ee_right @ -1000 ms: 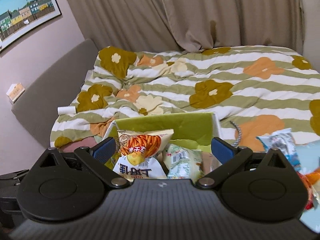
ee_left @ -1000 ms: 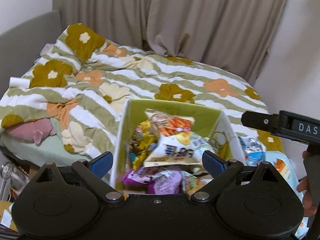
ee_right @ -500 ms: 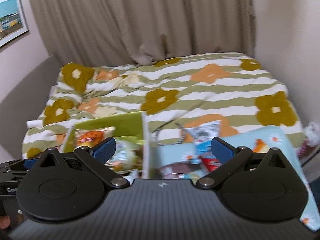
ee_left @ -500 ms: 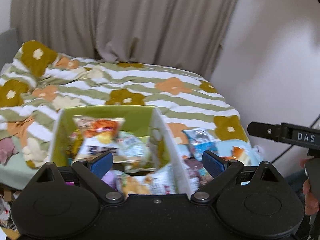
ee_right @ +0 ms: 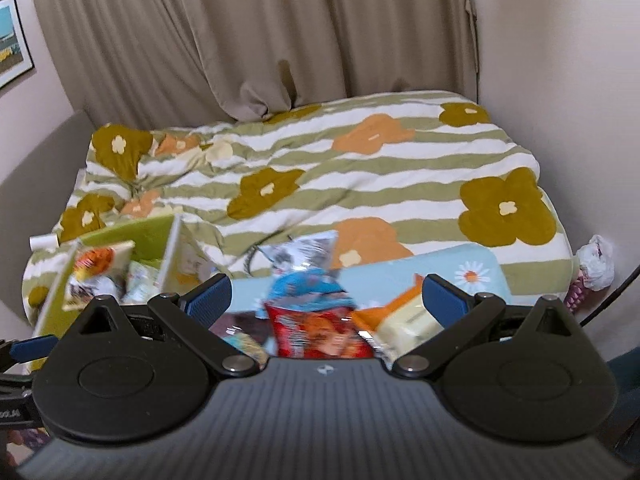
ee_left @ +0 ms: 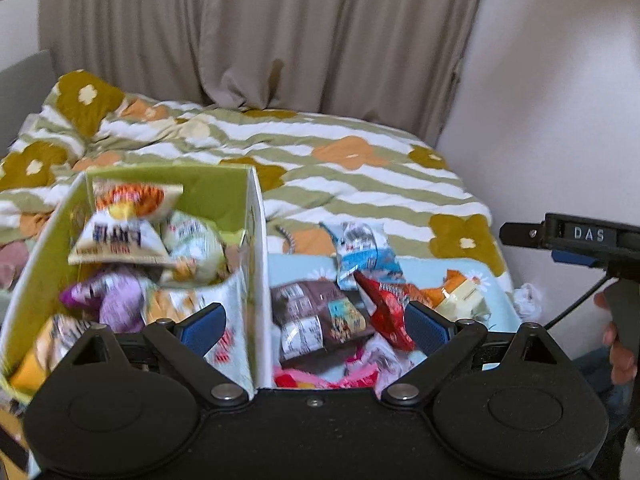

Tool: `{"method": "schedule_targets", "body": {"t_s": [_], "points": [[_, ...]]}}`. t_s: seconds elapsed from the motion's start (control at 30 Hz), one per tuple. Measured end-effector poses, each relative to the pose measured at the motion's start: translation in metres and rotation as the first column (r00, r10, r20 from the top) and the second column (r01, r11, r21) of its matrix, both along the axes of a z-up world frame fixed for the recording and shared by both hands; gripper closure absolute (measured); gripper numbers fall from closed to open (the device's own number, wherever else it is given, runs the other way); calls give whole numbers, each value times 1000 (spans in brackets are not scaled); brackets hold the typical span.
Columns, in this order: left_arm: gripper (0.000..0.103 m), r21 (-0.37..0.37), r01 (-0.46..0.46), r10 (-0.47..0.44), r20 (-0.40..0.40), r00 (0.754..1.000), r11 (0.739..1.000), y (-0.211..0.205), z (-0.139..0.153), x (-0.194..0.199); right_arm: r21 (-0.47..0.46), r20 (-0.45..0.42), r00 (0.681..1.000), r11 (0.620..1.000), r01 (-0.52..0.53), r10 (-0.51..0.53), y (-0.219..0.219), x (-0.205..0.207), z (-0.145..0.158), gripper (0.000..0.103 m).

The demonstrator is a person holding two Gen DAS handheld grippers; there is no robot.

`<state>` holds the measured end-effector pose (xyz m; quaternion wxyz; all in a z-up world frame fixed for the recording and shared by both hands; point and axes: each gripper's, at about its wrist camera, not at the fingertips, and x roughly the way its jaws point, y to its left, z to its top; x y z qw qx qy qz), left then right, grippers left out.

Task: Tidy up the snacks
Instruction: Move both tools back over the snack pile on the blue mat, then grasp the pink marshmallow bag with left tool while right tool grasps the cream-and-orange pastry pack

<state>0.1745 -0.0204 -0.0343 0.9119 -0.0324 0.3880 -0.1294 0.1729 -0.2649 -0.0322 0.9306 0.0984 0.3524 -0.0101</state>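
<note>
Home bedroom, likely: bed with floral duvet (ee_right: 360,168), curtains (ee_right: 248,32), framed picture (ee_right: 12,40).

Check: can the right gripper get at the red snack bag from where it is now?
Probably yes. The right gripper is open and empty, and the red snack bag lies straight ahead between its fingers, on top of the loose pile. The blue packet just behind it touches it, so it may get nudged.
</note>
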Motion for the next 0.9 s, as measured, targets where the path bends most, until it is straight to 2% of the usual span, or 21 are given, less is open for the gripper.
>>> {"method": "schedule_targets", "body": {"t_s": [0.2, 0.4, 0.67, 0.77, 0.9], "points": [[5, 21, -92, 93, -42, 995, 996, -30, -34, -22, -30, -37, 994, 994, -100, 99, -43, 18, -35, 0], [5, 99, -137, 145, -77, 986, 986, -55, -78, -31, -32, -94, 982, 985, -170, 166, -75, 36, -73, 0], [5, 234, -144, 164, -72, 984, 962, -75, -124, -21, -21, -149, 961, 971, -237, 231, -90, 56, -112, 0], [5, 261, -140, 164, -74, 984, 955, -79, -135, -13, -21, -160, 953, 965, -263, 256, -91, 62, -123, 0], [10, 278, -124, 156, -97, 983, 953, -80, -148, -6, -25, -172, 943, 956, -294, 286, -93, 70, -134, 0]]}}
